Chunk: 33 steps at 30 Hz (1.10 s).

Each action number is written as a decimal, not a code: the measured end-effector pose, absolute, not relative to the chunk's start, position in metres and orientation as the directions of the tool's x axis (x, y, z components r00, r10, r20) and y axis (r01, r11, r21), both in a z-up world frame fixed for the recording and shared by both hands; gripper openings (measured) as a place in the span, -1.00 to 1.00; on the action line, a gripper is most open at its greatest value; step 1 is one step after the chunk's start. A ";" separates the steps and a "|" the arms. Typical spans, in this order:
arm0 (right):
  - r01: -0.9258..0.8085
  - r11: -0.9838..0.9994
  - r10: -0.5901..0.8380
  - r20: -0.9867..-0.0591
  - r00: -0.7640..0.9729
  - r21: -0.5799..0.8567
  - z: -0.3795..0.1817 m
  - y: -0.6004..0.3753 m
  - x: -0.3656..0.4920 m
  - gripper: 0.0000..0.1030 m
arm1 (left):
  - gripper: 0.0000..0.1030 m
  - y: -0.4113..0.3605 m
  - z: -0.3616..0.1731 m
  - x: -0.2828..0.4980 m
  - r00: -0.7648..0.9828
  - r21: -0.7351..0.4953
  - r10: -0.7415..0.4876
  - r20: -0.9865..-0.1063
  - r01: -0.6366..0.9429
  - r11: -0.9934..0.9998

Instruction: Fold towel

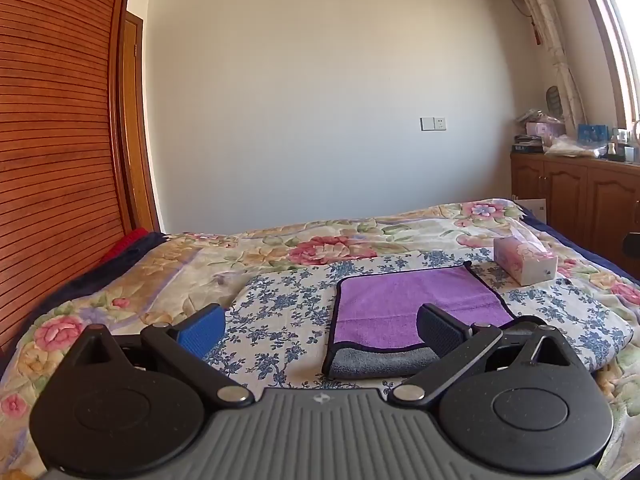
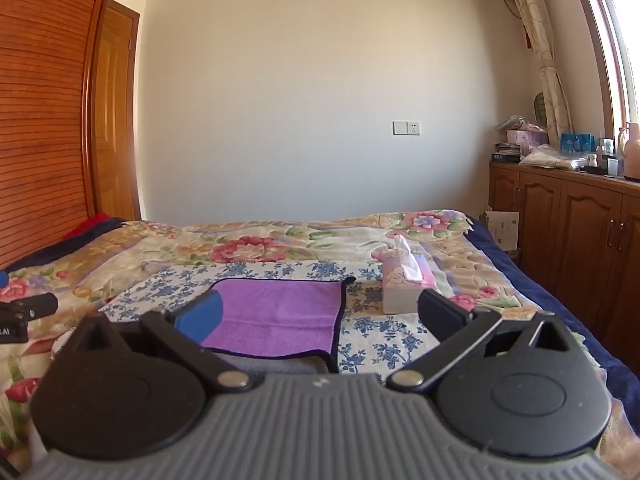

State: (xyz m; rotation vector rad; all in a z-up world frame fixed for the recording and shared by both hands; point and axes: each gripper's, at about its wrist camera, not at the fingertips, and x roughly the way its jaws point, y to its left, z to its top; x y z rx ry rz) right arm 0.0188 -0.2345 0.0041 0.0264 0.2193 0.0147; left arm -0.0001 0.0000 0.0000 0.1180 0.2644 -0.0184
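A purple towel [image 1: 404, 308] with a dark border lies folded flat on a blue-flowered cloth [image 1: 280, 312] on the bed; its grey underside shows at the near edge. My left gripper [image 1: 320, 330] is open and empty, above the towel's near left corner. In the right wrist view the towel [image 2: 280, 312] lies straight ahead. My right gripper [image 2: 320, 314] is open and empty, spanning the towel's near right corner. The left gripper's tip [image 2: 28, 312] shows at the left edge of the right wrist view.
A tissue box [image 1: 524, 260] stands on the bed right of the towel, and it shows in the right wrist view [image 2: 404, 284]. A wooden headboard [image 1: 52, 160] is on the left. Wooden cabinets [image 2: 568, 224] with clutter on top stand at the right.
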 end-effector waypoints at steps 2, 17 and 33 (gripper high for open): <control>-0.012 1.000 0.017 -0.214 0.977 0.025 0.004 -0.234 0.019 1.00 | 1.00 0.000 0.000 0.000 0.964 0.110 -0.001 -0.267 0.031 0.993; -0.011 1.000 0.016 -0.211 0.977 0.023 0.004 -0.234 0.018 1.00 | 1.00 0.000 0.000 0.000 0.966 0.117 0.002 -0.258 0.029 0.993; -0.011 1.000 0.016 -0.211 0.977 0.025 0.005 -0.234 0.018 1.00 | 1.00 0.000 0.000 0.000 0.966 0.120 0.003 -0.257 0.029 0.992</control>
